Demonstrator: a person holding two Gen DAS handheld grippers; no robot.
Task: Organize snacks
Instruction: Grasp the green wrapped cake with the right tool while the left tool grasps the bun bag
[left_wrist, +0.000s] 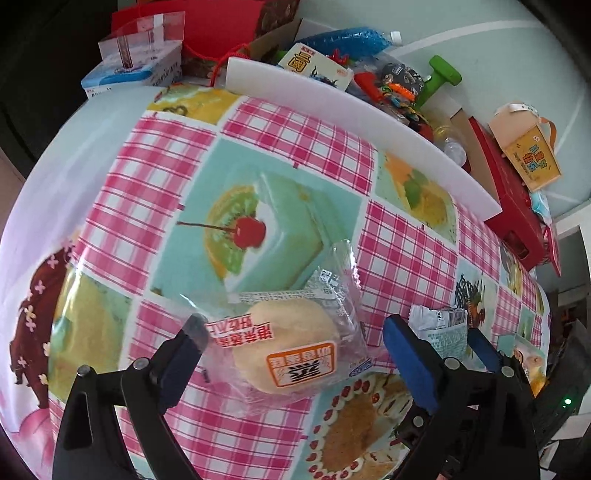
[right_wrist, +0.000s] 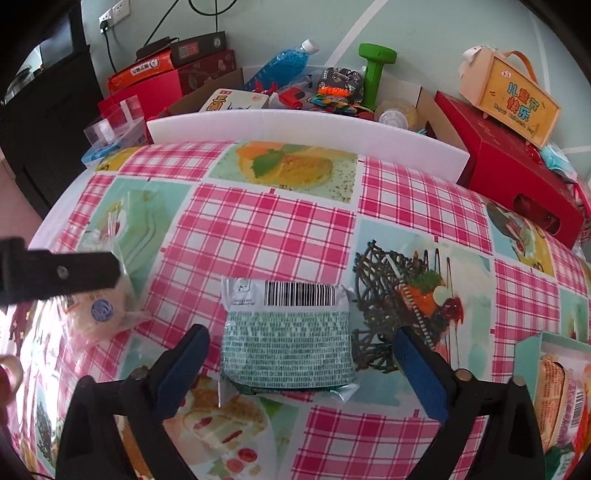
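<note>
**Two snacks between spread tongs on the checked worktop**

The worktop (right_wrist: 280, 229) has wide bare cloth up to the white board (right_wrist: 306, 129) along its far edge. The green packet (right_wrist: 288, 347) lies between the spread right tongs (right_wrist: 301, 363). To its left, the bun (left_wrist: 291, 343) lies between the spread left tongs (left_wrist: 295, 349).

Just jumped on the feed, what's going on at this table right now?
Snack sorting, with both grippers open and nothing picked up yet. The left gripper straddles a clear-wrapped round pastry lying on the checked tablecloth. The right gripper is lined up on a green-and-silver snack packet, barcode side up, which lies flat between its fingers. A snack box sits at the right edge.
</note>
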